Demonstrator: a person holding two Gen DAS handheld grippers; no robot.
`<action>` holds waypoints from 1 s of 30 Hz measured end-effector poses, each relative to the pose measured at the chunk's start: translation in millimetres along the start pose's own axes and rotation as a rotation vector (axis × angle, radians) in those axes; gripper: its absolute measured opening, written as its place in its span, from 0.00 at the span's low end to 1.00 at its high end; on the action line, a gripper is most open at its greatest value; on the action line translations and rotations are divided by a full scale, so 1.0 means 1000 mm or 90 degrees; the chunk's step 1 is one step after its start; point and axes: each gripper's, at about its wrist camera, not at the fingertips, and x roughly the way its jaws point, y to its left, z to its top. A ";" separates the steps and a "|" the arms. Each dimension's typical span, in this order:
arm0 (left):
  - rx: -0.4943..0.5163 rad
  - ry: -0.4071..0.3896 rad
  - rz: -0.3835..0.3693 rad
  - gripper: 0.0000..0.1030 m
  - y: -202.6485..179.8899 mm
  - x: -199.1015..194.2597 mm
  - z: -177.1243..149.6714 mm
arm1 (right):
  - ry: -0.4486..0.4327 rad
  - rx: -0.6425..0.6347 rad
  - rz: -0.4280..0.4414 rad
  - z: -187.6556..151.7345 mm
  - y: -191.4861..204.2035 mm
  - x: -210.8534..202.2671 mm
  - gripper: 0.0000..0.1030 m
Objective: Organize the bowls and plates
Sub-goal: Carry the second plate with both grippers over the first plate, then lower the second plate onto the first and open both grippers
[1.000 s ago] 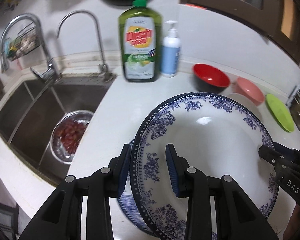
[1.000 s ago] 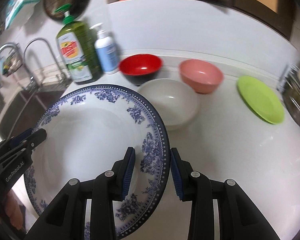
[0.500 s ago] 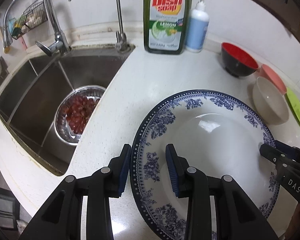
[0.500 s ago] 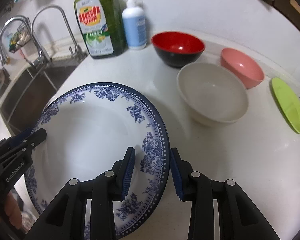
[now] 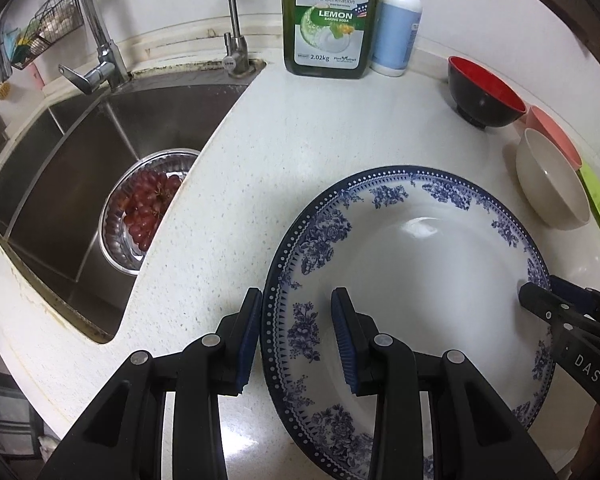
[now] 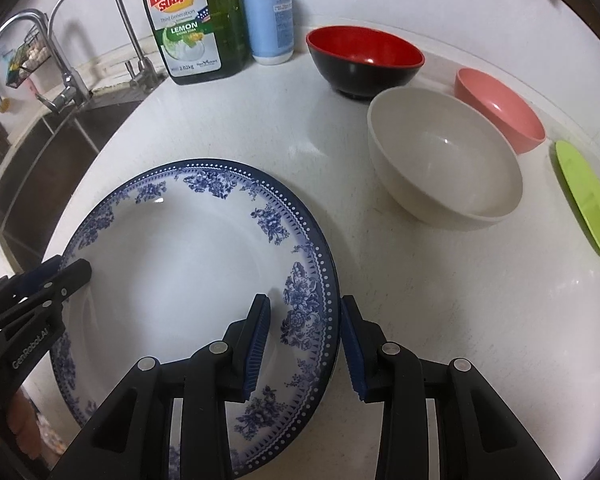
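Left wrist view cuts the blue-patterned plate (image 5: 412, 280) off below.

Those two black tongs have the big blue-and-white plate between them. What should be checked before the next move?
1. Left gripper, jaws closed across the blue-and-white plate at its rim: ok.
2. Right gripper, jaws closed across the opposite rim: ok.
3. Plate roughly level between the two grips: ok.
4. Plate resting fully on the counter, so it is safe to let go: cannot tell.
5. Bare counter between the plate and the cream bowl: ok.
6. Plate away from the sink edge: ok.
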 end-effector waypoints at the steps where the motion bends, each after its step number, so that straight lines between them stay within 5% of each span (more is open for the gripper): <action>1: -0.001 0.002 -0.002 0.34 0.001 0.001 0.000 | 0.003 0.001 0.001 0.000 0.000 0.001 0.36; 10: -0.005 0.003 -0.005 0.41 -0.001 0.001 0.002 | -0.001 -0.005 0.002 0.001 0.000 0.001 0.37; 15: 0.009 -0.054 -0.001 0.60 -0.010 -0.022 0.007 | -0.010 0.006 0.024 -0.001 -0.004 -0.002 0.51; 21: 0.062 -0.132 -0.025 0.77 -0.044 -0.056 0.018 | -0.055 0.025 0.046 -0.004 -0.015 -0.025 0.51; 30: 0.161 -0.224 -0.098 0.96 -0.121 -0.093 0.037 | -0.172 0.096 -0.019 -0.020 -0.078 -0.089 0.64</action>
